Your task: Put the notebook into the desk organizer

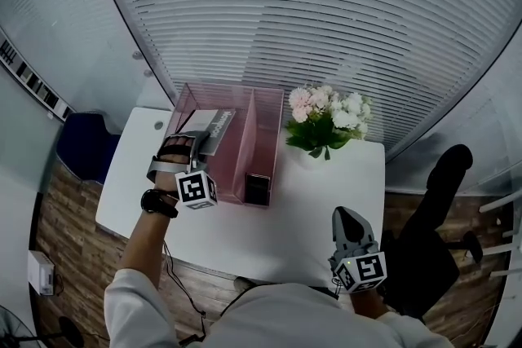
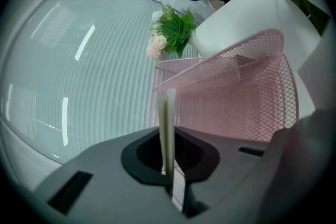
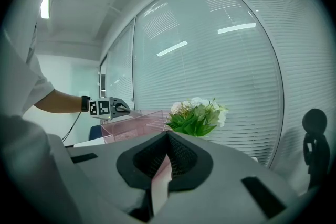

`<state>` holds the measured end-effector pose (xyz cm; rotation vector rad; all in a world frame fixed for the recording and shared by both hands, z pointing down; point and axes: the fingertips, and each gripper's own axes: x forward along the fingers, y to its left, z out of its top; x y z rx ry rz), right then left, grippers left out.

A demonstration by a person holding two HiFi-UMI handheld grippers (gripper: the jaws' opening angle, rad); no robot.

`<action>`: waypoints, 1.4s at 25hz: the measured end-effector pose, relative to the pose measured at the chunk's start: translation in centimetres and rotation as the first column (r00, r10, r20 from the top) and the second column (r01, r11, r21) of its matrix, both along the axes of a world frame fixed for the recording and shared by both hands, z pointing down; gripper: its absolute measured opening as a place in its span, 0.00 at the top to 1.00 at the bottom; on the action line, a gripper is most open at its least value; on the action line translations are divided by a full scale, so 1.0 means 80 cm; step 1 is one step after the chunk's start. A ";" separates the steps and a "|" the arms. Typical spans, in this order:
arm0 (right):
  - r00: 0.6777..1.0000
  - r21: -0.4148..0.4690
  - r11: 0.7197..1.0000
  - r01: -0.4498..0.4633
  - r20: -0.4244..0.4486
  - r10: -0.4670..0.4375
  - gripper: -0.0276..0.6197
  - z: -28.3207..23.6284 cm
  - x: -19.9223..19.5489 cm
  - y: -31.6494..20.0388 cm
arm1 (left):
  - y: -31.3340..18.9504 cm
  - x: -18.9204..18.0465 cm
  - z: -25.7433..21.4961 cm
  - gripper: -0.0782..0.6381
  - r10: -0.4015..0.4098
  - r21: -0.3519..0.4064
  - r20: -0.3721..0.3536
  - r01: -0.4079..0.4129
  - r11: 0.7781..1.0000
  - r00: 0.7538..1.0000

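Head view: left gripper [image 1: 194, 141], jaws pinching the notebook [image 1: 214, 125] by its near edge, is holding it lengthwise over the organizer [image 1: 266, 126], left compartment; right gripper [image 1: 346, 224], well apart, is keeping jaws closed, empty.

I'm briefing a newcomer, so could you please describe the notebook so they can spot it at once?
On the white desk by the blinds stands a pink mesh organizer, left of the flowers. The notebook sits at its left compartment, pinched in the left gripper: the only flat, pale grey thing there, with dark print on its cover.
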<state>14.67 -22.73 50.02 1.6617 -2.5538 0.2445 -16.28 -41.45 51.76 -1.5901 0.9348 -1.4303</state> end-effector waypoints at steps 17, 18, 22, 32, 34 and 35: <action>1.000 0.001 1.000 -0.022 0.012 0.022 0.94 0.001 0.018 -0.001 | 0.005 0.001 0.051 0.80 -0.013 -0.263 0.070 0.031 0.964 0.997; 1.000 0.001 1.000 -0.023 0.013 0.023 0.94 0.001 0.018 -0.001 | 0.006 0.001 0.053 0.77 -0.016 -0.283 0.071 0.035 0.958 0.997; 1.000 0.004 1.000 -0.026 0.017 0.026 0.94 -0.001 0.017 -0.002 | 0.010 0.000 0.058 0.68 -0.017 -0.363 0.081 0.046 0.931 0.997; 0.999 0.001 0.999 -0.033 0.025 0.033 0.94 0.001 0.019 -0.004 | 0.024 -0.010 0.067 0.50 -0.034 -0.652 0.090 0.085 0.754 0.995; 0.999 0.000 0.999 -0.038 0.023 0.038 0.94 0.001 0.021 -0.004 | 0.032 -0.011 0.068 0.42 -0.032 -0.705 0.086 0.083 0.704 0.996; 0.999 0.001 0.999 -0.041 0.022 0.041 0.94 0.001 0.023 -0.004 | 0.037 -0.010 0.068 0.40 -0.031 -0.729 0.081 0.080 0.680 0.996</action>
